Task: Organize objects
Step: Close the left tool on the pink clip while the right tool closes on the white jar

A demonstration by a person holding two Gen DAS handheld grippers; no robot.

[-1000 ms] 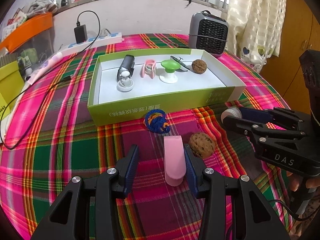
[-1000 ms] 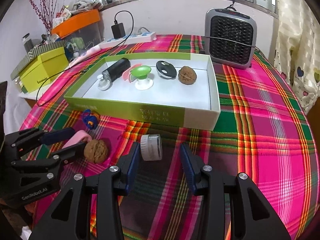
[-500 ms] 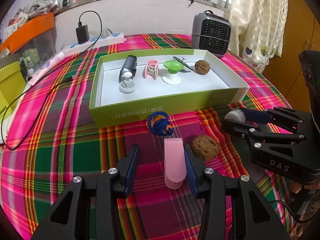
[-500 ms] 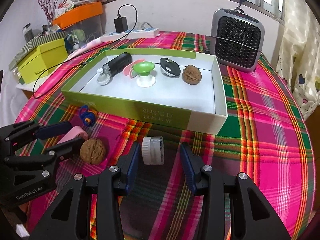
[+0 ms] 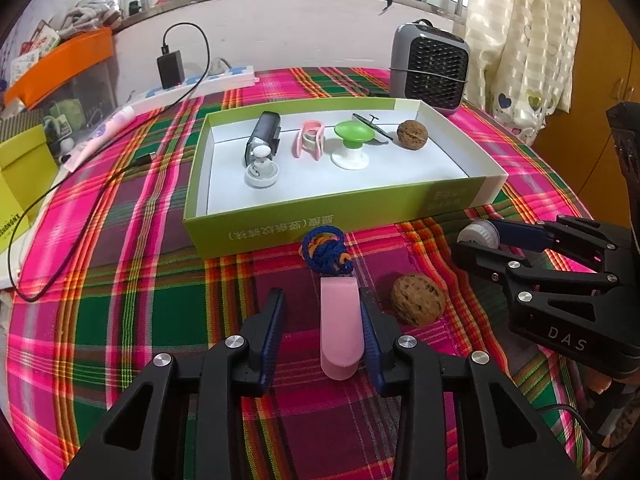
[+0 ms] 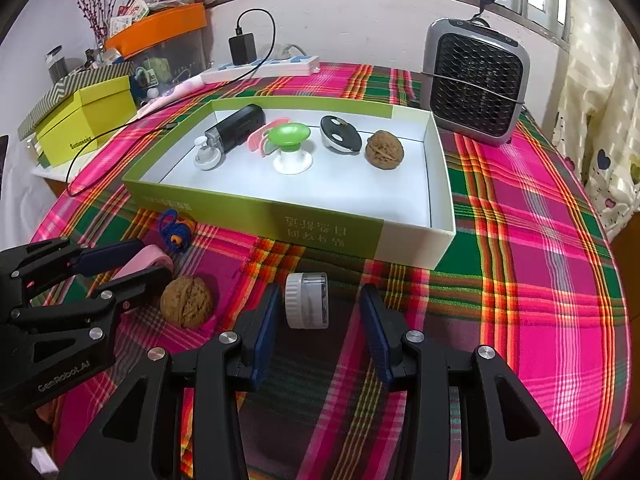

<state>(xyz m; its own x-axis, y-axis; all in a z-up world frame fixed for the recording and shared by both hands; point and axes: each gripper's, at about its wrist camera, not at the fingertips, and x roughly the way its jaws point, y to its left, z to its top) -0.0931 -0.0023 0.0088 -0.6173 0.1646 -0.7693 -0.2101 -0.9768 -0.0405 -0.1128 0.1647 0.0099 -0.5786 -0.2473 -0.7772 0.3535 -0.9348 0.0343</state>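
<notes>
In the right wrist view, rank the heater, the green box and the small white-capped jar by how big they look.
1. Green box
2. Heater
3. White-capped jar, smallest even though it lies nearest the camera, so the order looks safe.

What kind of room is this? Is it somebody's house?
Probably a home, yes. The round table wears a bright plaid cloth, heart-print curtains hang by a barred window, and a small heater and a power strip sit at the back.

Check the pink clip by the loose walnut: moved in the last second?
No. The pink clip sits just as close to the walnut and blue cord knot beside it as before.
</notes>
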